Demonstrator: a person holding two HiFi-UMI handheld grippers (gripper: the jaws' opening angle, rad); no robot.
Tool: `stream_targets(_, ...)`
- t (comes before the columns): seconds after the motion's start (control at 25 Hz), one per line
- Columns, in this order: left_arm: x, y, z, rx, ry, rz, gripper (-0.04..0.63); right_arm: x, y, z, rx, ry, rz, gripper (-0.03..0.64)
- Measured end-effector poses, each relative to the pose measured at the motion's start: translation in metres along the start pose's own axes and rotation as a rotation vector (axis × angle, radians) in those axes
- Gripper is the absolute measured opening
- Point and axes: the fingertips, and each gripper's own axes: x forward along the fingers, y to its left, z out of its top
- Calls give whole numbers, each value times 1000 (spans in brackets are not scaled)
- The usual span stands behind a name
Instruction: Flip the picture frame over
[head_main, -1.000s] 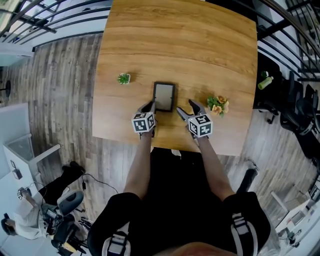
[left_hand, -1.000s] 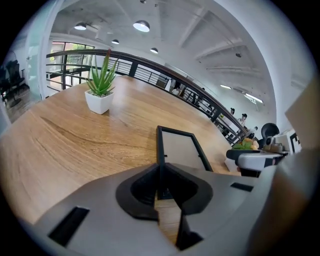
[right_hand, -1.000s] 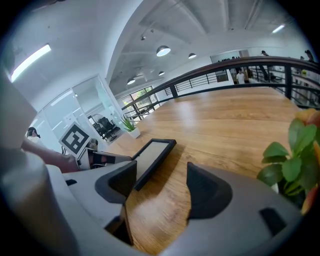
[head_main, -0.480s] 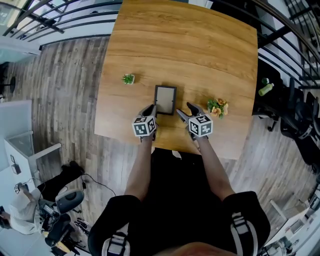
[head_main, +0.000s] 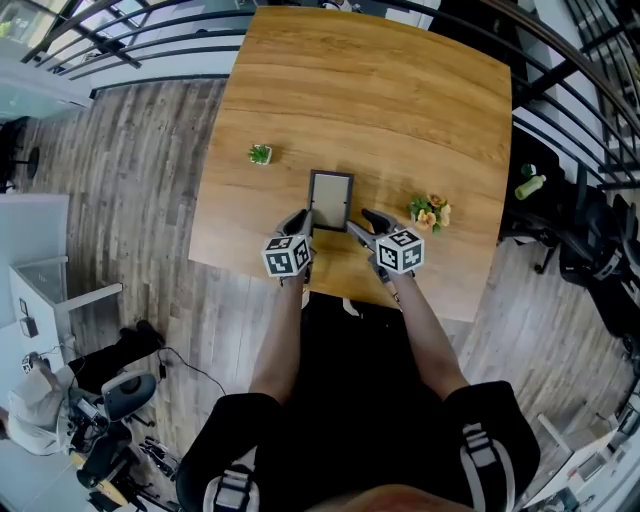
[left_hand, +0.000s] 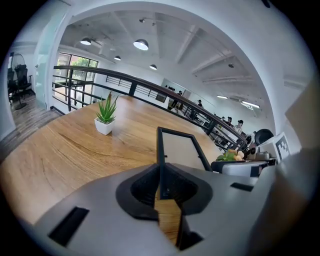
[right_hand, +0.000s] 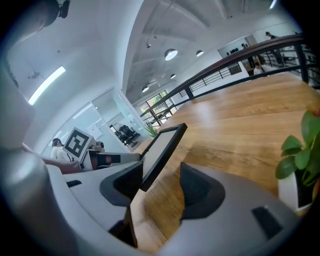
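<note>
Two grippers meet at the picture frame (head_main: 330, 200) in the head view, near the middle of the worktop (head_main: 400, 100). The left gripper (head_main: 301, 220) is at its lower left corner and the right gripper (head_main: 358, 225) is at its lower right. A small potted plant (head_main: 260, 154) stands to the left, a flower pot (head_main: 432, 211) to the right. A second ago the frame lay flat; now it looks raised off the wood.

Left gripper view: the jaws are clenched on the frame's dark edge, and the frame tilts up from the worktop.

Right gripper view: the jaws are closing with the frame's other edge between them. It lies against the left pad, and the right pad is not yet on it. The lift seems made, and a two-handed turn likely comes next.
</note>
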Motion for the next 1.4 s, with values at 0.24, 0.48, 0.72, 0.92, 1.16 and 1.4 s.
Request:
stream_targets(0.24,-13,-13,2,14,-38,10,57,-9,8,-1,-4,-7,42,241)
stream_targets(0.48,-28,-32,0,23,-74,0,57,-21,14,6,236,-93,149,225)
stream_targets(0.72,-39,-49,7,41,-110,-12,57,-32,21,5,318,-102,228,193)
stream_targets(0.92,-46,-64,20,91,-136,-15,57,-43,24,10,386,-134,299,156)
stream_targets(1.16,-50,-77,30,119,-154,-25,57,-53,28,26,436,-186,374,147)
stream_targets(1.4,-53,-89,30,141,-153,-18,57,-67,34,31,451,-184,424,77)
